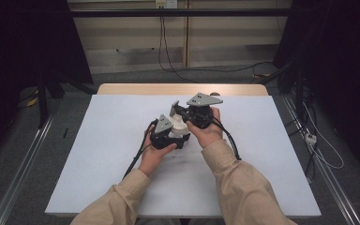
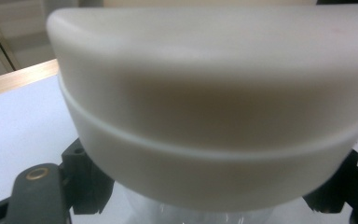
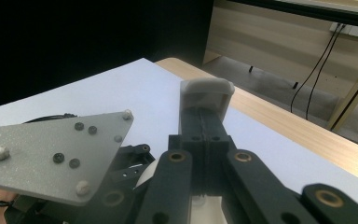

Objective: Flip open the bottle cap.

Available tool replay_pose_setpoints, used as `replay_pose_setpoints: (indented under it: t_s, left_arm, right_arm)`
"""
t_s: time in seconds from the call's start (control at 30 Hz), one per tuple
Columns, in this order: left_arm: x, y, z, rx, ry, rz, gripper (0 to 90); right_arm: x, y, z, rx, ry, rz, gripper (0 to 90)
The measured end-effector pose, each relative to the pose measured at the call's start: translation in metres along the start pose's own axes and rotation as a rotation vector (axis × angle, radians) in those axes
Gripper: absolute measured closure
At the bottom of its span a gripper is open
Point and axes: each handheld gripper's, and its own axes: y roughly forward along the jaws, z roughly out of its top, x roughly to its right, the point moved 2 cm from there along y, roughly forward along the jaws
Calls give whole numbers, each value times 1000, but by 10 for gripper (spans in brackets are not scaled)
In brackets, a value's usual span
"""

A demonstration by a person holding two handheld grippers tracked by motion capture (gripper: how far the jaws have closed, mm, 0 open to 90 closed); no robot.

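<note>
A white, round-edged object [image 2: 205, 107] with a clear part [image 2: 196, 212] under it is seen from very close in the left gripper view. My left gripper [image 1: 180, 136] is shut on it, and black fingers [image 2: 86, 179] flank it at both sides. In the high view the white object [image 1: 179, 125] sits at the table's middle, between the two hands. My right gripper [image 1: 174, 108] is just behind and to the right of it and points left. In the right gripper view the right gripper [image 3: 207, 100] has its jaws pressed together under a white tip, with nothing between them.
A white sheet [image 1: 112, 159] covers the wooden table [image 1: 136, 89]. The left gripper's grey plate [image 3: 51, 154] lies close beside the right gripper's jaws. Cables [image 1: 168, 61] run over the floor behind the table. Metal rails [image 1: 23, 168] flank both of its sides.
</note>
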Motion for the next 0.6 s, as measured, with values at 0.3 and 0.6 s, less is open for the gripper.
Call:
replay_pose_setpoints:
  t_s: [0.3,0.6]
  left_arm:
    - [-1,0,0,-2,0,-1,187]
    - [0,0,0,0,0,2,187]
  right_arm:
    - [0,3,2,-1,-6,-2,900]
    - [0,7,5,-2,-11,-3,900]
